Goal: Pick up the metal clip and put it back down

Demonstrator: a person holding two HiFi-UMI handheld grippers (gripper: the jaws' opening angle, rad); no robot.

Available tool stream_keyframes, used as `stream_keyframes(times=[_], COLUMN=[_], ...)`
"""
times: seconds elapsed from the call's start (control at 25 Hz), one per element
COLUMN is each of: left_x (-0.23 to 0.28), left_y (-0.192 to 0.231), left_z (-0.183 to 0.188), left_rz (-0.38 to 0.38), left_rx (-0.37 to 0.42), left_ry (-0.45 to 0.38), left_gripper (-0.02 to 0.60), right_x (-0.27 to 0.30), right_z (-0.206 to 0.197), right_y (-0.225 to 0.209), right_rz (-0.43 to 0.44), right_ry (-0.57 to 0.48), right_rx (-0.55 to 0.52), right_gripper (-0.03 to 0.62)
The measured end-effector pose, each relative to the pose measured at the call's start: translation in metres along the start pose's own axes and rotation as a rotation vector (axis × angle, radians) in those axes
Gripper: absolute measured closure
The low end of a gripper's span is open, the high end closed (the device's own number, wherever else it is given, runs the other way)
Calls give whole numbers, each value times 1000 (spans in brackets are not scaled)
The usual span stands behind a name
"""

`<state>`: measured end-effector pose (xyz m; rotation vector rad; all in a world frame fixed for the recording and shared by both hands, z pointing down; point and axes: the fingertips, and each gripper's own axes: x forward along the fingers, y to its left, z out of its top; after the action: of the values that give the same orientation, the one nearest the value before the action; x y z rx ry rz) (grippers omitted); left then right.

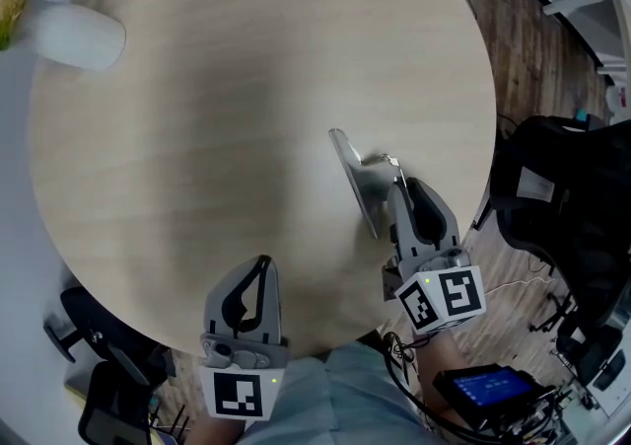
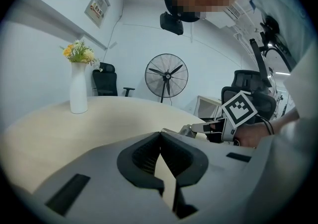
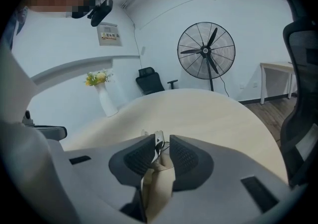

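Observation:
The metal clip point(image 1: 352, 180), a large silver one, is on the round wooden table point(image 1: 237, 78) near its right front edge, one plate tilted up. My right gripper point(image 1: 397, 184) points at it from the near side. In the right gripper view the clip's wire handle point(image 3: 158, 140) stands between the jaws and leans on the left pad, with a small gap to the right pad; the gripper point(image 3: 162, 144) is open. My left gripper point(image 1: 262, 262) hovers over the table's front edge, shut and holding nothing. The left gripper view shows its tips point(image 2: 160, 135) closed and the clip point(image 2: 185, 129) beyond.
A white vase point(image 1: 79, 37) with flowers stands at the far left of the table. A black office chair point(image 1: 567, 196) is right of the table. A standing fan point(image 3: 206, 50) and another chair are across the room. A tablet point(image 1: 488, 389) lies low at the right.

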<state>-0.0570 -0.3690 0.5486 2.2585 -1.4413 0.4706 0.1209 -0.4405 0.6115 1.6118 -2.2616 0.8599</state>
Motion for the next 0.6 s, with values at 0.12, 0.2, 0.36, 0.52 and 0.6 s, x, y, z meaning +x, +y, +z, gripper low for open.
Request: stream_keyframes(times=[0.12,0.2,0.36,0.52,0.6], left_x=[-3,-4,-5,-11,-14], left_y=[-1,1,5,4,-1], left_z=[1,1,-2,2,6], left_rz=[5,10,28,46,51], left_rx=[4,4,-2,3,9], left_ry=[0,1,0,-12,-24], left_gripper=[563,563,563,563,563], right_x=[-2,2,7,1,-2], right_z=[-3,-8,-10,-7,-6], right_y=[7,10,11,25,33], right_rz=[41,57,66,97,119], right_ry=[29,47,60,62,64], right_rx=[15,19,-1,-71,-86], right_gripper=[522,522,510,516,530])
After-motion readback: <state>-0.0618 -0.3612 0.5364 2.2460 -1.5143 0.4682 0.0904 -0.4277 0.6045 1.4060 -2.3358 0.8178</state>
